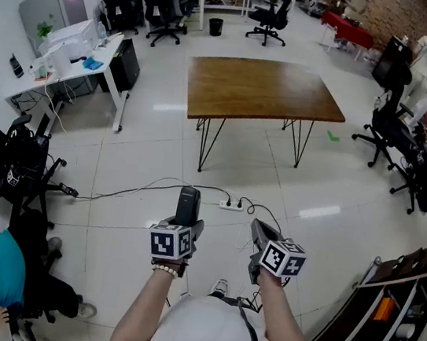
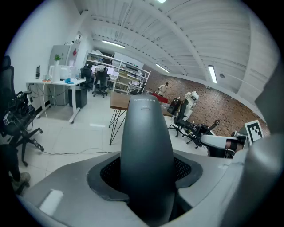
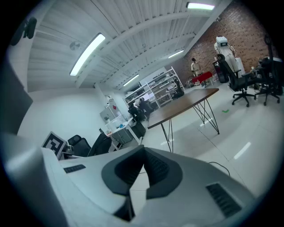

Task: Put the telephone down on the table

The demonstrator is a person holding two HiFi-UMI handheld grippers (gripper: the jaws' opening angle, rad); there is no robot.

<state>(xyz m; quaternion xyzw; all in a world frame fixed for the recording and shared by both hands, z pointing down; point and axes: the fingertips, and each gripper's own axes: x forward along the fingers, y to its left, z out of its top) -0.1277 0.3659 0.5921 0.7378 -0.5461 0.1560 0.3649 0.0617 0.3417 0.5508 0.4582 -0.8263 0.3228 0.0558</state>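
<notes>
Left gripper view: the jaws grip the lower end of the telephone (image 2: 146, 146), a dark rounded handset that stands up between them. Head view: the left gripper (image 1: 182, 229) and right gripper (image 1: 265, 237) sit side by side over the floor (image 1: 143, 163). The wooden table (image 1: 261, 89) stands well apart, farther off. The right gripper jaws are closed together, with nothing between them.

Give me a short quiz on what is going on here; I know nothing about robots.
1. True or false: the telephone already lies on the wooden table.
2. Which one holds the telephone? A: the left gripper. B: the right gripper.
3. Fill in: the right gripper's jaws are ____, with nothing between them.
Key: 1 false; 2 A; 3 shut.
</notes>
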